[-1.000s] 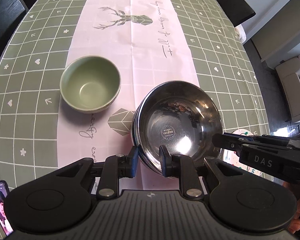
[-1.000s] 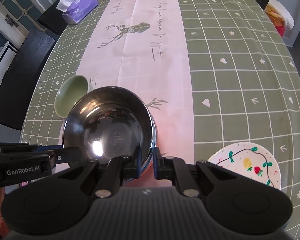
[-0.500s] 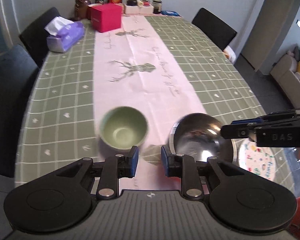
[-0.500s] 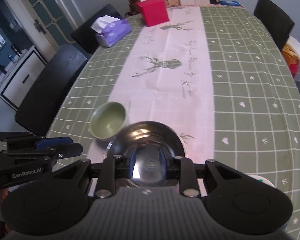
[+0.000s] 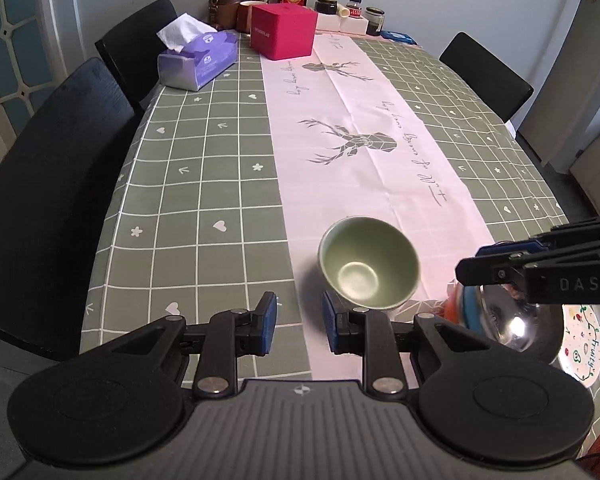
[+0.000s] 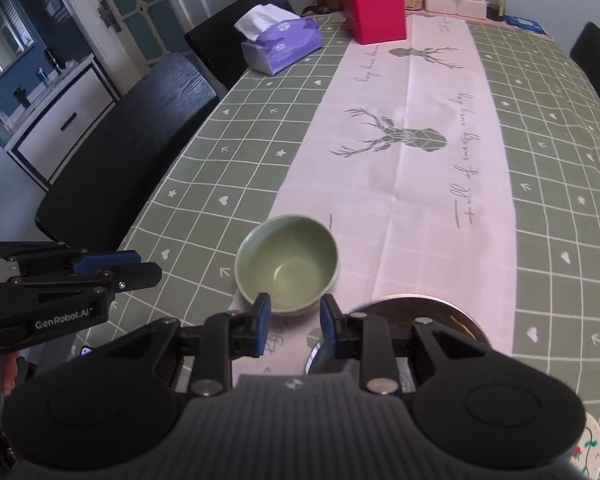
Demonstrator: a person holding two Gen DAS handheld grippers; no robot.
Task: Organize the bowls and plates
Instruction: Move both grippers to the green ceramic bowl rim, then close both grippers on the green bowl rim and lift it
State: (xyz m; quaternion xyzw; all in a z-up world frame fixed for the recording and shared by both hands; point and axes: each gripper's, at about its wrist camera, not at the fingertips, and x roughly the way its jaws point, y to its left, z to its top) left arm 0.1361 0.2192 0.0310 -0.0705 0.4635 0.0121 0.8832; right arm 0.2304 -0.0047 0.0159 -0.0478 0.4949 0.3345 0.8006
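Two tongs (image 5: 296, 322) beside green bowl (image 5: 368, 262)

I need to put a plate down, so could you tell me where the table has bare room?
The green grid cloth left of the green bowl is bare up to the tissue box. The pink runner is clear up to the red box. The near right is crowded: steel bowl, patterned plate.

We hold our left gripper (image 5: 296, 322) at the lower centre of its own view, angled downward; its blue-padded jaws stand a little apart with nothing between them. Our right gripper (image 6: 291, 324) sits likewise in its view, parted and empty; in the left view it enters from the right edge, and the left one shows at the right view's left edge.
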